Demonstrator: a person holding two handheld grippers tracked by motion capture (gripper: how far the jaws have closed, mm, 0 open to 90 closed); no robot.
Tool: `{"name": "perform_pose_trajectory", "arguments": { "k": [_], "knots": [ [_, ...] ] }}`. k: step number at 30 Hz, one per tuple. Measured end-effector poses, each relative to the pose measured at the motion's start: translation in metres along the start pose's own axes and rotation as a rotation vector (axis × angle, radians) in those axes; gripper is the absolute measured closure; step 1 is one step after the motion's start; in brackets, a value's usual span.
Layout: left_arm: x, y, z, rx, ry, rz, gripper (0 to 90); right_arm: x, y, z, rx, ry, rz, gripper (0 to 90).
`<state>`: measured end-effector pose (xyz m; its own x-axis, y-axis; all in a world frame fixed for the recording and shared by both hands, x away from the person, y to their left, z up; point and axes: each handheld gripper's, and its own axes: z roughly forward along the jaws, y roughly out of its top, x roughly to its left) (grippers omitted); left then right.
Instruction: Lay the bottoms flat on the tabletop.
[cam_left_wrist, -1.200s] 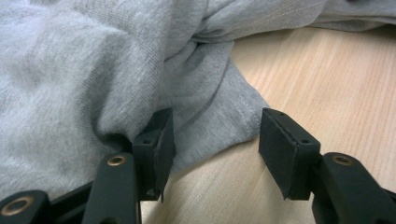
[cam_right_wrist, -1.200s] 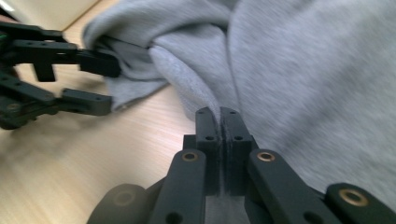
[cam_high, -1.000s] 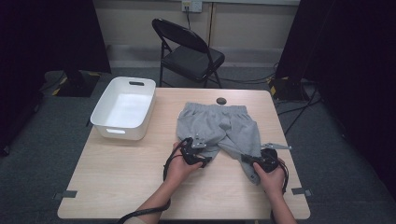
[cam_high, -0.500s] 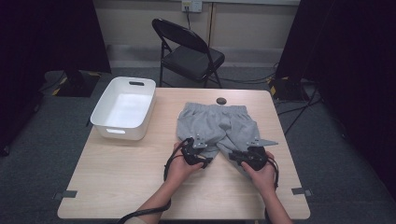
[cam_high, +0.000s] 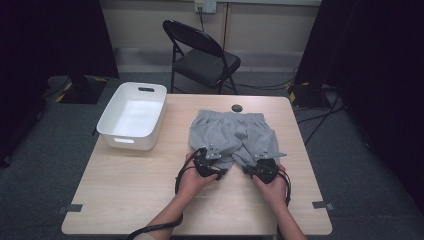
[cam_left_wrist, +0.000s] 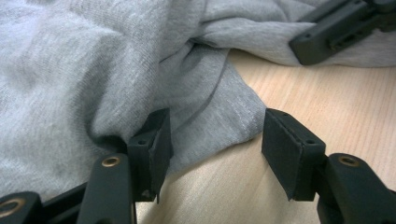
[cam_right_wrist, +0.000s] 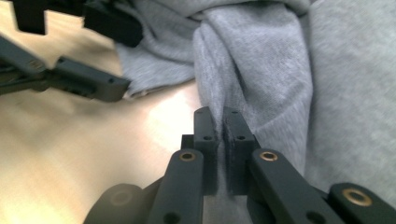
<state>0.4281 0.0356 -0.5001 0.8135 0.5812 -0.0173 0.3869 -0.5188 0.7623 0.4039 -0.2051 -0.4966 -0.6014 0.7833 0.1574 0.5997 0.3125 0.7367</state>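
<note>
The grey shorts (cam_high: 232, 136) lie flat on the worktop (cam_high: 130, 185). The right gripper (cam_right_wrist: 216, 122) has its jaws pinched tight on a fold of the leg hem. The left gripper (cam_left_wrist: 212, 140) has its jaws spread apart, with the other hem's edge lying loose between them, touching the left jaw and clear of the right one.

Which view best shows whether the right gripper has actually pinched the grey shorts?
The right gripper view: the right gripper has its jaws shut on a fold of the grey shorts. The high view shows it small at the hem; the left gripper view catches one dark piece of it by the cloth.
</note>
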Motion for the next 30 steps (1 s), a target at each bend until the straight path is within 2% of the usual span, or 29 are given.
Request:
{"name": "perform_pose_trajectory", "arguments": {
  "k": [9,15,19,22,23,26,28,30],
  "knots": [
    [0.001,0.000,0.000,0.001,-0.004,-0.009,42.9,0.004,-0.013,-0.017,0.031,0.048,0.025,87.1],
    [-0.003,0.002,-0.001,0.009,-0.006,-0.019,43.1,-0.001,-0.019,-0.023,0.010,0.060,0.060,86.3],
    [-0.012,0.006,-0.002,-0.017,-0.026,0.007,48.9,-0.002,-0.016,-0.026,-0.028,0.066,0.076,71.2],
    [-0.014,0.010,-0.003,-0.033,-0.024,0.021,50.6,-0.005,-0.011,-0.034,-0.079,0.061,0.080,65.7],
    [-0.016,0.014,-0.002,-0.027,-0.043,0.018,51.1,-0.007,-0.009,-0.037,-0.090,0.046,0.081,63.0],
    [-0.018,0.016,0.005,-0.011,-0.040,0.019,50.2,-0.013,-0.007,-0.044,-0.111,-0.011,0.073,55.8],
    [-0.017,0.016,0.009,0.007,-0.035,0.023,49.3,-0.019,-0.009,-0.045,-0.106,-0.036,0.076,53.0],
    [-0.018,0.015,0.011,0.008,-0.034,0.017,49.5,-0.024,-0.012,-0.045,-0.089,-0.077,0.056,51.5]
  ]
}}
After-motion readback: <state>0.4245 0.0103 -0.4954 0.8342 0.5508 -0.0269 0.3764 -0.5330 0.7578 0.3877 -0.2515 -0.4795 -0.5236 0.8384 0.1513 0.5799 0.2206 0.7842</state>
